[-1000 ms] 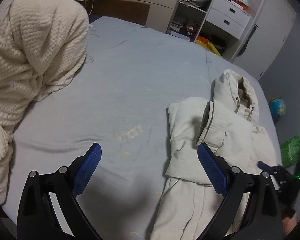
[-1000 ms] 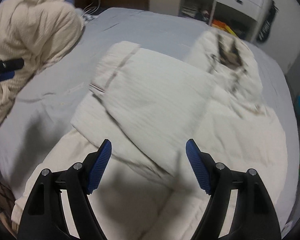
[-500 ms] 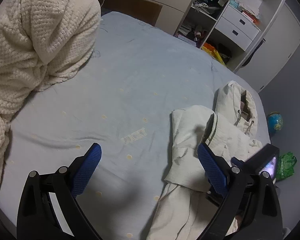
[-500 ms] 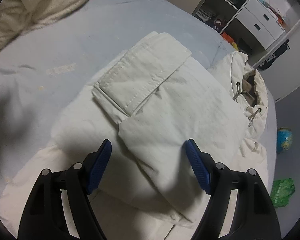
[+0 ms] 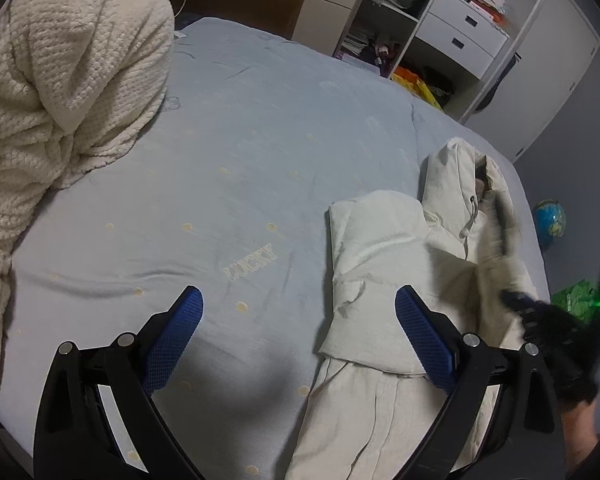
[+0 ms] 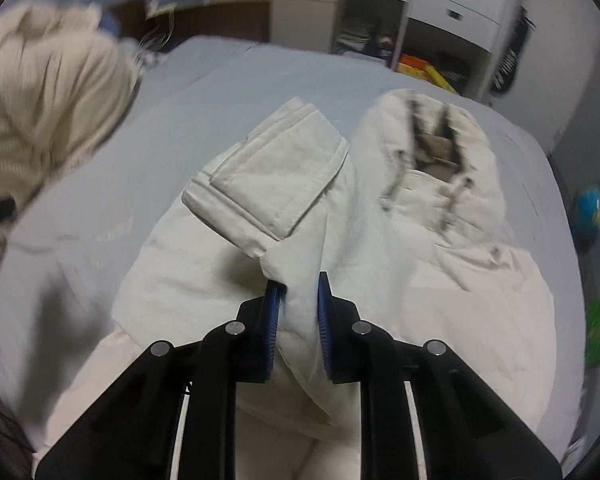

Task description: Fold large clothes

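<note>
A cream hooded coat (image 5: pixel 380 248) lies on the right side of the bed, one sleeve (image 6: pixel 276 184) folded across its front and the hood (image 6: pixel 436 136) at the far end. My right gripper (image 6: pixel 300 284) is closing, and its blue pads pinch a ridge of that sleeve's fabric near its lower end. In the left wrist view the right gripper shows only as a dark blur (image 5: pixel 540 316) over the coat's right edge. My left gripper (image 5: pixel 298 294) stands open over the bare sheet just left of the coat, with nothing between its fingers.
A bulky cream knitted garment (image 5: pixel 60 100) is heaped at the bed's far left. The pale blue sheet (image 5: pixel 240 140) stretches between it and the coat. Shelves and white drawers (image 5: pixel 460 28) stand beyond the bed. A globe (image 5: pixel 550 216) and a green bag (image 5: pixel 576 296) sit on the floor to the right.
The right gripper's jaws went from wide open to pinched on the coat sleeve, and its view pulled back and turned blurry. The left gripper has stayed open and has hardly moved.
</note>
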The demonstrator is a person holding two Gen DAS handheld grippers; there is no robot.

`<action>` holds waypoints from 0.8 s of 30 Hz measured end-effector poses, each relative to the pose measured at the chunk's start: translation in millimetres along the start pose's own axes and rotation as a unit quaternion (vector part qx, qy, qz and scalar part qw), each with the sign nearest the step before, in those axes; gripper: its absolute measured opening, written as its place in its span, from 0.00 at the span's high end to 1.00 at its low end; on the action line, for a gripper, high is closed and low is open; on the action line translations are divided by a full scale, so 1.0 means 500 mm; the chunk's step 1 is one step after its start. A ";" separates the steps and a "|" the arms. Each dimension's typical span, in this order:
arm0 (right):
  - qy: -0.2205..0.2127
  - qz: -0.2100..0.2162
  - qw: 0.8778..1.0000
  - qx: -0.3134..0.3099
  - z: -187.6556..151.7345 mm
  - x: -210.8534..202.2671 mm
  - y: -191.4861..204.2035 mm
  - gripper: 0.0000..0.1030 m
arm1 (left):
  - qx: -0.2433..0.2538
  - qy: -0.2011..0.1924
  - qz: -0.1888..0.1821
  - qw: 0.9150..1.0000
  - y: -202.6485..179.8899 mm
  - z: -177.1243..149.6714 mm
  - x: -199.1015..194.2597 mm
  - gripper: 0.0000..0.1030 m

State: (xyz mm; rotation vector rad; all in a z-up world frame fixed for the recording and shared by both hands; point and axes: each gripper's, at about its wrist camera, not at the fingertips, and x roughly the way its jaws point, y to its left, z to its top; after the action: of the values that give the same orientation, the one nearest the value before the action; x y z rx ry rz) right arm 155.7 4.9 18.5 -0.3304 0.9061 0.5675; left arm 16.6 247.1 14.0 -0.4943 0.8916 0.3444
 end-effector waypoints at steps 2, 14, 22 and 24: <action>-0.007 0.005 1.000 0.021 -0.006 -0.027 -0.039 0.85 | 0.007 0.005 0.000 1.000 -0.011 -0.004 0.007 0.09; -0.017 0.012 0.992 0.126 -0.096 -0.101 -0.249 0.85 | 0.073 0.026 0.006 0.997 -0.092 -0.033 0.041 0.09; -0.003 0.036 0.978 0.207 -0.172 -0.078 -0.331 0.86 | 0.088 0.042 0.006 0.995 -0.129 -0.041 0.070 0.09; 0.009 0.040 0.974 0.224 -0.192 -0.064 -0.349 0.86 | 0.098 0.046 0.003 0.994 -0.148 -0.046 0.077 0.09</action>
State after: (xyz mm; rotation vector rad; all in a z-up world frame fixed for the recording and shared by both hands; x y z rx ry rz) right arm 181.3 -193.6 -5.5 0.1089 1.0396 0.4186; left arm 59.9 175.9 -9.7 -0.3277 1.0060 0.2383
